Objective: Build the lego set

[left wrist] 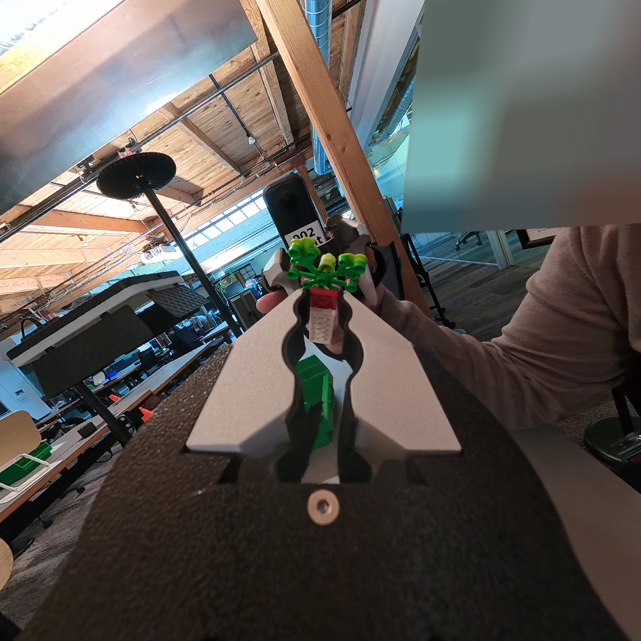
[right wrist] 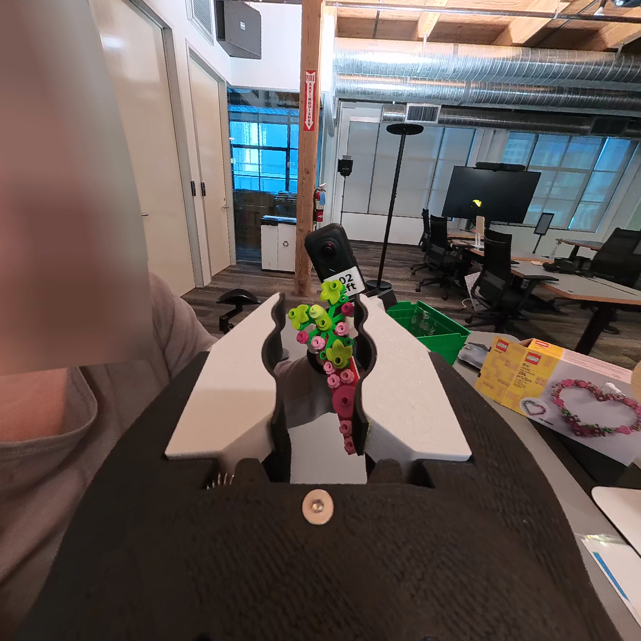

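Observation:
The lego piece is a red strip (right wrist: 353,373) carrying pink flowers (right wrist: 343,399) and a green stem with lime leaves (right wrist: 324,321). In the left wrist view my left gripper (left wrist: 324,295) is shut on the strip's red end (left wrist: 324,301), with the leaves (left wrist: 322,268) sticking out past the fingertips. My right gripper (right wrist: 319,301) faces it with the jaws apart. The strip runs between them, along the right finger (right wrist: 399,381). The right gripper's fingers (left wrist: 368,286) also show in the left wrist view, either side of the leaves. Both grippers are held up in the air.
A green bin (right wrist: 428,329) and a yellow lego box (right wrist: 555,388) sit on the grey table (right wrist: 492,409) to the right. Paper sheets (right wrist: 621,572) lie near its front edge. The person's sleeve (left wrist: 503,340) is close on the right of the left wrist view. The tips of both grippers are at nearly the same place.

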Tool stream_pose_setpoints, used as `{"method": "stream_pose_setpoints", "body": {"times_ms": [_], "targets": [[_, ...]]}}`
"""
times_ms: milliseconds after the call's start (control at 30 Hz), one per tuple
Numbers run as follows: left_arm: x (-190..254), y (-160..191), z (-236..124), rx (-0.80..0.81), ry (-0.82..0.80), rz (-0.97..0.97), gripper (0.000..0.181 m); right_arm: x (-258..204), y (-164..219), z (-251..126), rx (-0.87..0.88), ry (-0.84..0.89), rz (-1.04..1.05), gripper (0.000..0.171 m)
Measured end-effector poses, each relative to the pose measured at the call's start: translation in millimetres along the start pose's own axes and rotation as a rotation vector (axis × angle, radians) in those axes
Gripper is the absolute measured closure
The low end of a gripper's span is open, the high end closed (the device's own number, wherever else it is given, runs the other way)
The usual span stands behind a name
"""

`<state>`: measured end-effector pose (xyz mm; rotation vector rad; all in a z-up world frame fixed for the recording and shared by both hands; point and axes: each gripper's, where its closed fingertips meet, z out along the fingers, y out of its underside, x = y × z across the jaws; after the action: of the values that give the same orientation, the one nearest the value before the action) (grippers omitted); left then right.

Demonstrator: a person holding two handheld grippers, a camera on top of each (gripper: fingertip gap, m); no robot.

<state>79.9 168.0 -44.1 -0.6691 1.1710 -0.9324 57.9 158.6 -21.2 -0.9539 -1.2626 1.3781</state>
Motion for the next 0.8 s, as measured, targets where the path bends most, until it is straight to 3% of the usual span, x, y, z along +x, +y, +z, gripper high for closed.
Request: {"method": "stream_pose_setpoints", "body": {"times_ms": [233,433,633,800], "targets": [[-3.7,-5.2,-5.2,0.040,-0.008,-0.016,0.167,-3.1,-14.8,-6.2,0.070,0.027,-0.117,0.122],[-4.7,-17.9,-16.3,0.129,0.022,-0.056,0.167,12.9,19.7,-11.3,-0.262,0.263,-0.422,0.123],[-8.1,-22.9,-21.4,0.178,0.029,-0.102,0.167,19.4,34.8,-7.8,-0.411,0.348,-0.534,0.141],[-12.3,-24.4,-21.6,0.185,0.011,-0.134,0.167,26.7,32.6,-5.6,-0.389,0.373,-0.526,0.155]]}}
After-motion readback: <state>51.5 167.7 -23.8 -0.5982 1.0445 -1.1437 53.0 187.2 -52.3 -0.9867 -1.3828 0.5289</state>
